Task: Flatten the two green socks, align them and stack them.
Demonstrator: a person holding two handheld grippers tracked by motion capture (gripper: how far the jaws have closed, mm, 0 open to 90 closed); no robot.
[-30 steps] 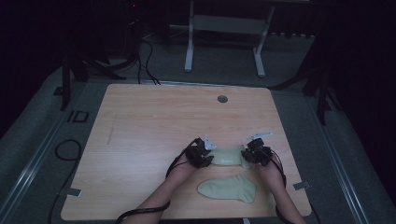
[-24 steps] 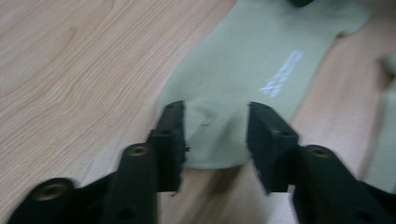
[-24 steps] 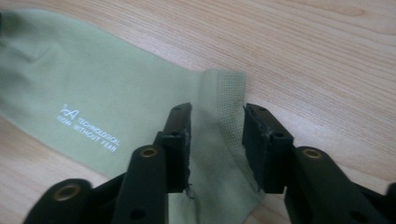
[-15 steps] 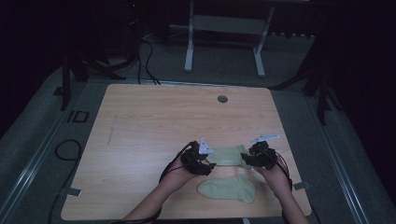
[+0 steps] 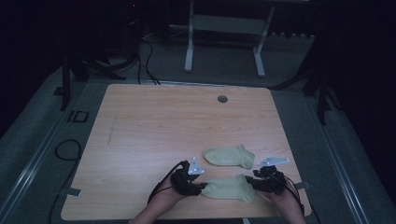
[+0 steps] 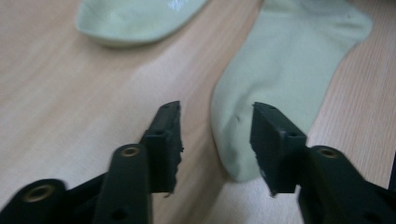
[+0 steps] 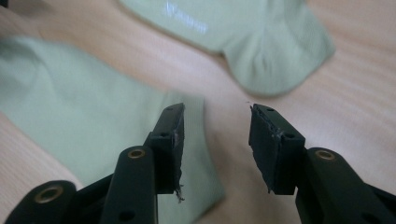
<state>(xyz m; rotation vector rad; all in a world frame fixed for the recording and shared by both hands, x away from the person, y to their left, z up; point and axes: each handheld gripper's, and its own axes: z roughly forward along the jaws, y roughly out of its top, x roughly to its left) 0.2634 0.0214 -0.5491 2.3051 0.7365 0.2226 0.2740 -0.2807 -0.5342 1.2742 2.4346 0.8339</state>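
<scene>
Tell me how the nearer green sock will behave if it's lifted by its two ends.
The nearer sock lies flat and thin on the table, so it probably sags in the middle. It looks like soft knit, likely light and not slippery for the open left gripper.

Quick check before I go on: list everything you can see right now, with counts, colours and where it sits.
near sock: 1, light green, flat at the table's near edge, between the two grippers
far sock: 1, light green, flat just beyond the near one, apart from it
table: 1, light wood, with a round grey grommet near its far edge
left gripper: 1, black, jaws open astride the near sock's toe end
right gripper: 1, black, jaws open at its cuff end
</scene>
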